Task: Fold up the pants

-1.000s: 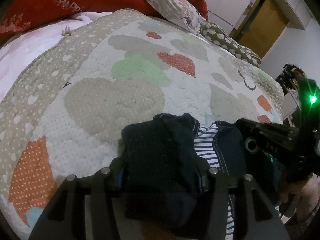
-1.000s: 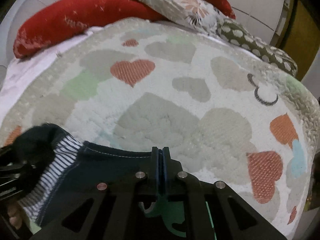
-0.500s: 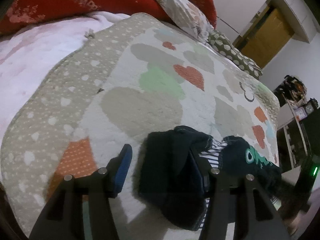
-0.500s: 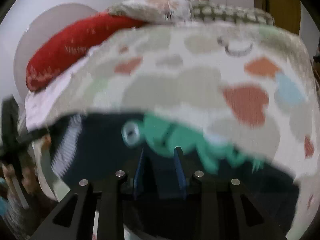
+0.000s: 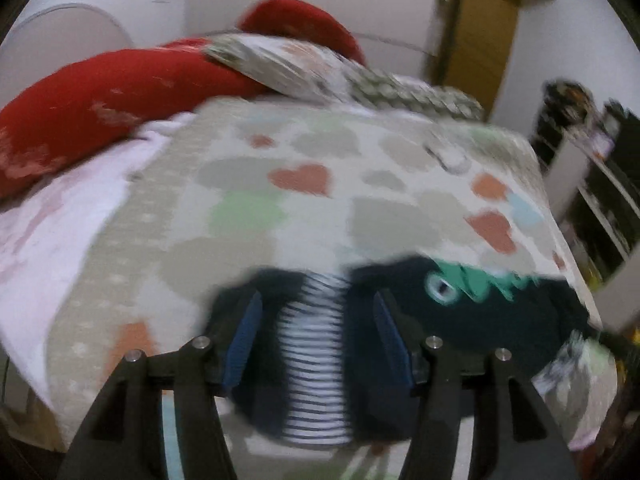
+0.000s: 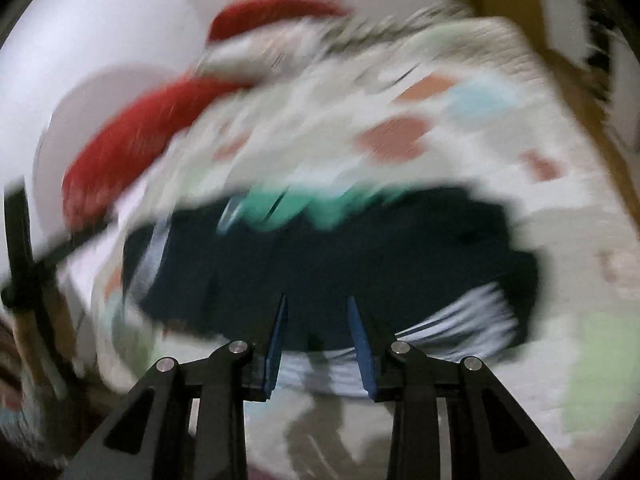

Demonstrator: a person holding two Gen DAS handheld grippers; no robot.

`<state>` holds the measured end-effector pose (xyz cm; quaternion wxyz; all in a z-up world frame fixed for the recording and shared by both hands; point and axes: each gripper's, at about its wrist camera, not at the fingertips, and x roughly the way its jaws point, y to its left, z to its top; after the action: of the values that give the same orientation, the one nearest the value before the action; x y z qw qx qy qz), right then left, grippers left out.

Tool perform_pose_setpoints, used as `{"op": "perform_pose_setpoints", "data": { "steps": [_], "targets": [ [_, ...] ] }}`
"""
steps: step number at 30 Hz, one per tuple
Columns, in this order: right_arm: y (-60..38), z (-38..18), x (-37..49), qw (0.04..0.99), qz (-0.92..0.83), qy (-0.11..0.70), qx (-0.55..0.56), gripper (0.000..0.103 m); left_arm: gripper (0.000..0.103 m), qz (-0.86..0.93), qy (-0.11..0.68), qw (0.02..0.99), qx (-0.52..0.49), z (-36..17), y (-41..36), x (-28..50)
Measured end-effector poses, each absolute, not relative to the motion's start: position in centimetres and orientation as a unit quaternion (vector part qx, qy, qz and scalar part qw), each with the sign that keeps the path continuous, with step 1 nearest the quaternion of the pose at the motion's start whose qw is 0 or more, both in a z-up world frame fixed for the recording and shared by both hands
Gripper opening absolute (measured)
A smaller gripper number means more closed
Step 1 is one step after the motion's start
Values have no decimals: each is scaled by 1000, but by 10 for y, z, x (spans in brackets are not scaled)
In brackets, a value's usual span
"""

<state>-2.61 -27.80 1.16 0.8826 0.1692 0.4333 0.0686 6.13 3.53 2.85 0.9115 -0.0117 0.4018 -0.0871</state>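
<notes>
The dark navy pants (image 5: pixel 480 312) lie bunched near the front edge of the heart-print quilt (image 5: pixel 280 208), with a green print (image 5: pixel 472 284) and a striped lining (image 5: pixel 316 360) showing. My left gripper (image 5: pixel 316 320) hovers above them. Its jaws are opening, and the blue pads (image 5: pixel 244 332) stand clear on either side of the striped part, gripping nothing. In the blurred right wrist view the pants (image 6: pixel 360 248) spread out ahead of my right gripper (image 6: pixel 318 328). Its blue pads (image 6: pixel 360 340) are apart, with dark cloth seen behind the gap and nothing pinched.
Red pillows (image 5: pixel 100 92) and patterned cushions (image 5: pixel 300 64) line the far end of the bed. A pink sheet (image 5: pixel 48 232) covers the left side. Dark shelving (image 5: pixel 600 200) stands off the right edge, and a wooden door (image 5: pixel 480 28) is at the back.
My left gripper let go of the dark cloth it held and pulled up and back. My right gripper went from shut to open and swung sideways, rolling as it went. Both views are now blurred.
</notes>
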Motion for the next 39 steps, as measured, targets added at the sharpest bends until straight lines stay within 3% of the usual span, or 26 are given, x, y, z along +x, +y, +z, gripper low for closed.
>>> {"op": "perform_pose_setpoints", "data": {
  "steps": [3,7,8,11,13,15,17,22,23,25,26,35,39],
  "targets": [
    [-306,14,-23,884,49,410,217,35,57,-131,431,893,9,2,-3,64],
    [-319,-22,-11,855,14,465,230,35,57,-123,482,865,69,-42,-32,64],
    [-321,-25,-12,856,2,468,219,30,58,-123,470,869,89,-44,-37,58],
    [-327,-18,-32,874,-27,438,210,30,58,-126,470,867,104,-35,-37,51],
    [-327,-3,-45,891,-47,402,204,36,58,-131,468,870,79,-24,-29,48],
    [-328,9,-53,904,-89,375,183,72,58,-127,463,875,65,-18,-23,44],
    [-340,10,-60,910,-99,348,203,75,58,-128,463,876,39,-13,-13,38],
    [-369,-25,-42,864,-45,374,334,77,58,-134,474,870,-8,-11,-5,36],
    [-367,-34,-34,858,-30,379,345,76,58,-133,475,870,-7,-10,-7,35],
    [-364,-37,-26,859,-16,376,347,25,58,-137,472,871,-3,-4,-12,32],
    [-366,-40,-22,847,4,383,369,17,58,-142,469,872,1,0,-15,31],
    [-398,-28,-48,854,-45,365,369,17,60,-244,461,849,82,39,-121,59],
    [-404,-39,-54,846,-45,369,382,27,60,-286,475,824,118,36,-192,88]
  ]
}}
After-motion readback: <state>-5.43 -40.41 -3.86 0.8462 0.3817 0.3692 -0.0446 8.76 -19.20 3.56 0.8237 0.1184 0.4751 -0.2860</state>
